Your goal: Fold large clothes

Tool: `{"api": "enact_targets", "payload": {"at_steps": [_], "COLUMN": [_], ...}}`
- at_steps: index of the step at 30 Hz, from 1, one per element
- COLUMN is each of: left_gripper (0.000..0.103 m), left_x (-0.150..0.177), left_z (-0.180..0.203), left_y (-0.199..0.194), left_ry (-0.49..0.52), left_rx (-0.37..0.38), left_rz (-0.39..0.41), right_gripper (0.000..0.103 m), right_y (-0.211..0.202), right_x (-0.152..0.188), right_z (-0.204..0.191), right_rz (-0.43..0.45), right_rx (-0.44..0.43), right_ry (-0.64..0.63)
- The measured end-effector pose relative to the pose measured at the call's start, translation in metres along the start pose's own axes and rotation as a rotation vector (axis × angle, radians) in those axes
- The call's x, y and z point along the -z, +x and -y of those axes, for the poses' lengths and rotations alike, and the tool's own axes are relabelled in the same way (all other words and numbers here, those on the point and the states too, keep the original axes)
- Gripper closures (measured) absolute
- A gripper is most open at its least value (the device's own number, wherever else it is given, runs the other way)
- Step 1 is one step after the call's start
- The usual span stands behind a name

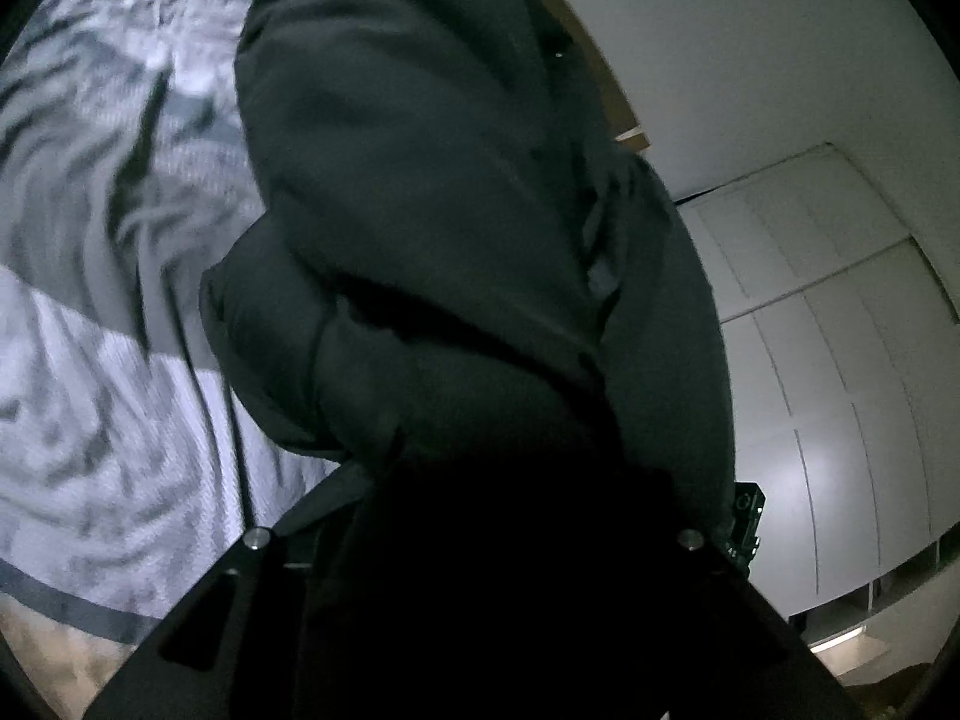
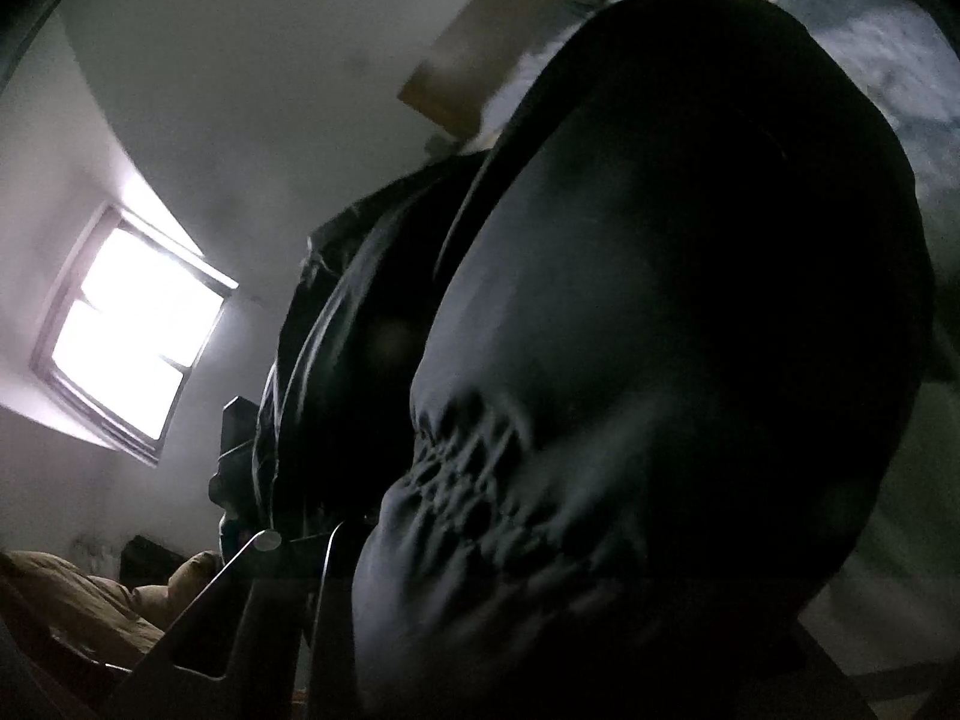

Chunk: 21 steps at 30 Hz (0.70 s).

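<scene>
While each claw (image 1: pixel 480 588) (image 2: pixel 480 630) grips it, the puffy dark jacket (image 1: pixel 456 228) (image 2: pixel 660 330) hangs in rounded, gathered folds.

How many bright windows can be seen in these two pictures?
1. The bright window with a dark frame is in the pale wall at the left of the right wrist view. The puffy dark jacket may hide others.

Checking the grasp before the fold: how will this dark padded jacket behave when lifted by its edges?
The jacket likely hangs floppy, since it sags in thick folds. Its puffy bulk suggests it is light for its size. The gathered cuff looks smooth, so it may slip.
</scene>
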<state>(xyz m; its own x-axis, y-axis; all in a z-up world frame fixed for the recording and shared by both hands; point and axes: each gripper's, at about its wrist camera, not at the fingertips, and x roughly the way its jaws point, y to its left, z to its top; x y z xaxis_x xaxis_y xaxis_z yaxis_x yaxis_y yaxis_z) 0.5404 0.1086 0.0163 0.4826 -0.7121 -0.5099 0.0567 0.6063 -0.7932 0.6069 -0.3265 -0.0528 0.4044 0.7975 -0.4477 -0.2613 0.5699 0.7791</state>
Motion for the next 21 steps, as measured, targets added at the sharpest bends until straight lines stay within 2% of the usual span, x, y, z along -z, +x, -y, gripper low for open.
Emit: {"api": "enact_targets", "payload": {"at_steps": [7, 11, 14, 21], "left_gripper": [0.080, 0.080, 0.080, 0.080], "left_x": [-0.009, -0.022, -0.025, 0.011], "left_z": [0.026, 0.028, 0.016, -0.032], "left_y": [-0.058, -0.065, -0.065, -0.048], "left_ry": [0.073, 0.078, 0.059, 0.040], "left_rx": [0.007, 0.007, 0.003, -0.035], "left_rz": [0.080, 0.104, 0.104, 0.061], "right_gripper": [0.077, 0.077, 0.077, 0.077], "right_y": [-0.005, -0.010, -0.009, -0.001], "right_x": [-0.009, -0.008, 0.001, 0.040], "right_z": [-0.060, -0.078, -0.079, -0.053], "right_rz": [0.013, 0.027, 0.035, -0.001], "right_rx": [-0.043, -0.058, -0.060, -0.035], "right_ry": [-0.078, -0.103, -0.092, -0.059]}}
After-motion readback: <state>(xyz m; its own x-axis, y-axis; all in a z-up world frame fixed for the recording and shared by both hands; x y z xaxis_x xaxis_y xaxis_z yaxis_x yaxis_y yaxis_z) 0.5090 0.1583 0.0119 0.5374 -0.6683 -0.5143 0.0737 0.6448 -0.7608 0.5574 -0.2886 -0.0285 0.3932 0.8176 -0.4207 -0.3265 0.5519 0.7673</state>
